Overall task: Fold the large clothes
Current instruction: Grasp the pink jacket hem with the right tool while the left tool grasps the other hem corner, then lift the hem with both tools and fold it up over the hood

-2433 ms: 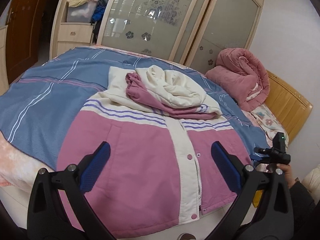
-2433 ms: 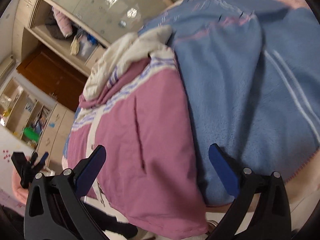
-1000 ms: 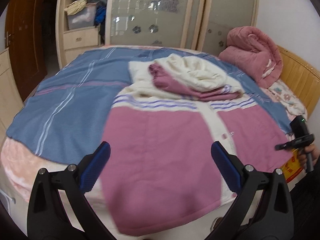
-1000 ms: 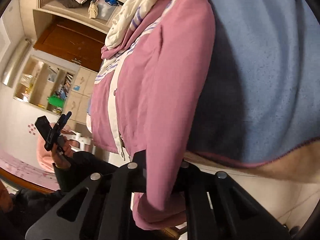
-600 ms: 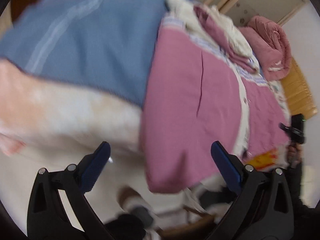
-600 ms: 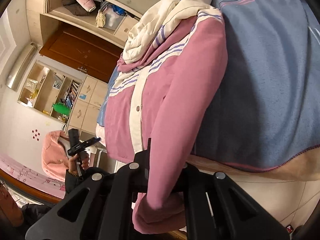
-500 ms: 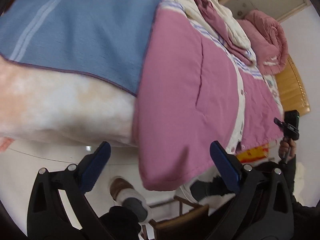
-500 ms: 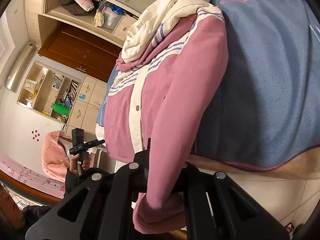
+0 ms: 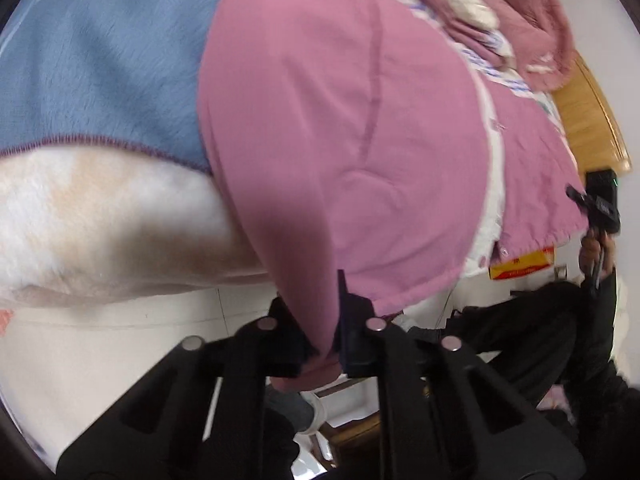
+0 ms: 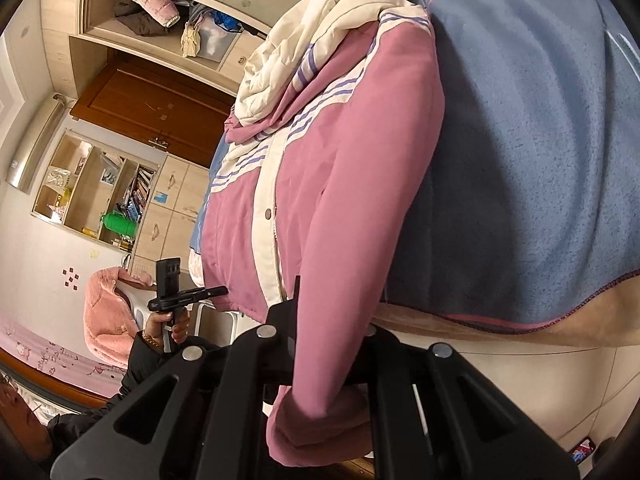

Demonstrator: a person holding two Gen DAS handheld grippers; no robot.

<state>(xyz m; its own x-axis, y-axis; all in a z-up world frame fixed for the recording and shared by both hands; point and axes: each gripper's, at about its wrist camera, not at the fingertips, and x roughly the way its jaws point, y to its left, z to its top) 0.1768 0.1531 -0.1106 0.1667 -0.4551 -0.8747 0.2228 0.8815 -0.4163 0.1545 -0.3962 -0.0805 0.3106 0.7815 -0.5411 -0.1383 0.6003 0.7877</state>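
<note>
A pink-and-cream jacket lies across the bed's blue blanket — both claws, left and right, pinch its hem corners. Wardrobe, wooden door beyond.

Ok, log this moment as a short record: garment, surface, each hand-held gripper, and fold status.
garment: pink and cream jacket, front up, bottom hem hanging over the bed edge
surface: blue blanket on the bed
left hand-held gripper: shut on one bottom hem corner of the jacket
right hand-held gripper: shut on the other bottom hem corner
top of jacket: hood and upper part bunched up at the far end
fold status: body not yet folded over
</note>
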